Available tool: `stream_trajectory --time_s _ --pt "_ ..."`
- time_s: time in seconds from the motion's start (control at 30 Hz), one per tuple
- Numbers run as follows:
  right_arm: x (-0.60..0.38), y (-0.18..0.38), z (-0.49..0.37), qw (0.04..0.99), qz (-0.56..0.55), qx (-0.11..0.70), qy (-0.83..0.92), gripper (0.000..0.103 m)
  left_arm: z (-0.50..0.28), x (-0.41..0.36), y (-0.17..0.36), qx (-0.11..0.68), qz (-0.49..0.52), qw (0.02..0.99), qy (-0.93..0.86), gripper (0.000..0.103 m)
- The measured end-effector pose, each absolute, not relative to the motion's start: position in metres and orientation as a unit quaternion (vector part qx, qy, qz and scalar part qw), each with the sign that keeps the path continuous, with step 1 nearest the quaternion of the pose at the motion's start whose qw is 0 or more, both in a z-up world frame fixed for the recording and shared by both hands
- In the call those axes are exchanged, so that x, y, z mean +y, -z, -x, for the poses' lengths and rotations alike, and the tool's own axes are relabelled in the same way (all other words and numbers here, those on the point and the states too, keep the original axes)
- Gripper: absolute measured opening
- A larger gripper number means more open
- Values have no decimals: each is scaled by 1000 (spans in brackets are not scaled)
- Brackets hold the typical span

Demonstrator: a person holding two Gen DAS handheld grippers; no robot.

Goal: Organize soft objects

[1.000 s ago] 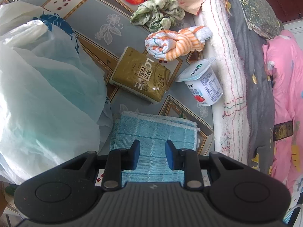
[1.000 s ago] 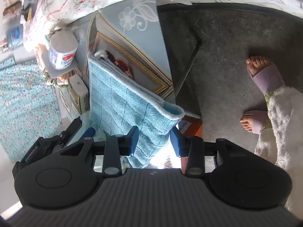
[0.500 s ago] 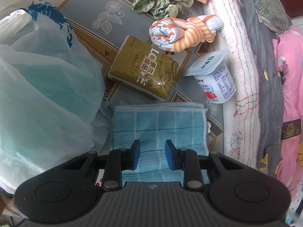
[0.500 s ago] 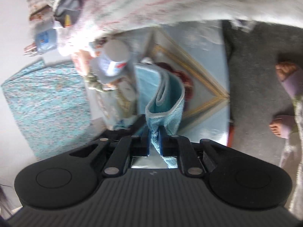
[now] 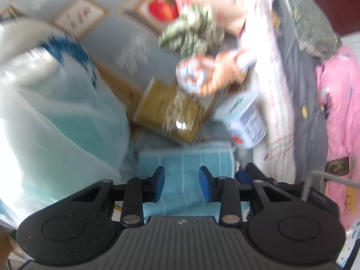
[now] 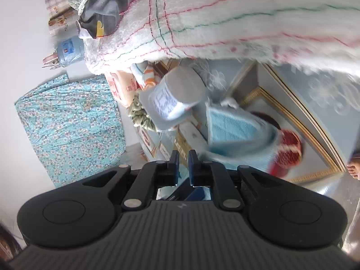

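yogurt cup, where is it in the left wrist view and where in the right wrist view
Left wrist view: the yogurt cup lies right of centre, beside the gold packet, just above the blue towel.
Right wrist view: the yogurt cup sits at centre, base toward the camera, left of the blue towel.
Shared landmark: the orange striped rolled cloth.

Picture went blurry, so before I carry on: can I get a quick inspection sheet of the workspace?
Surface: patterned tablecloth, crowded.
Job's things: blue towel folded, under the left gripper; orange-striped towel rolled; green cloth bunched.
Clutter: gold box, yogurt cup, plastic bag.
Grippers: left opening, fingers apart over the blue towel; right gripper shut, nothing visible between its fingers.
Cables: nothing seen.
Surroundings: white blanket beside the table; a foot on the floor.
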State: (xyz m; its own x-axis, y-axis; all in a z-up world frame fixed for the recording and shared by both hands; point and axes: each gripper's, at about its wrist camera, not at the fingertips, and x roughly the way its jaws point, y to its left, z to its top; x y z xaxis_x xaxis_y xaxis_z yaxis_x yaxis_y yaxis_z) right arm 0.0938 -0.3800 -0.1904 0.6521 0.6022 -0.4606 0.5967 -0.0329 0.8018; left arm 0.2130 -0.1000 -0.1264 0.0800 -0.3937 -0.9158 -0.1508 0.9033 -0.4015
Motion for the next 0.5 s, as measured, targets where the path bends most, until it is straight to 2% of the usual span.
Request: stream_trajectory --time_s 0.1,0.23,0.5 --pt "-379 200 -107 556 -714 426 2 8 -213 -92 111 651 205 726 86 38" --pt "-376 206 -114 558 -702 442 2 8 -212 -89 106 661 201 717 100 38" --pt "-377 158 -129 641 -568 510 -79 15 -176 -96 114 704 207 671 107 36"
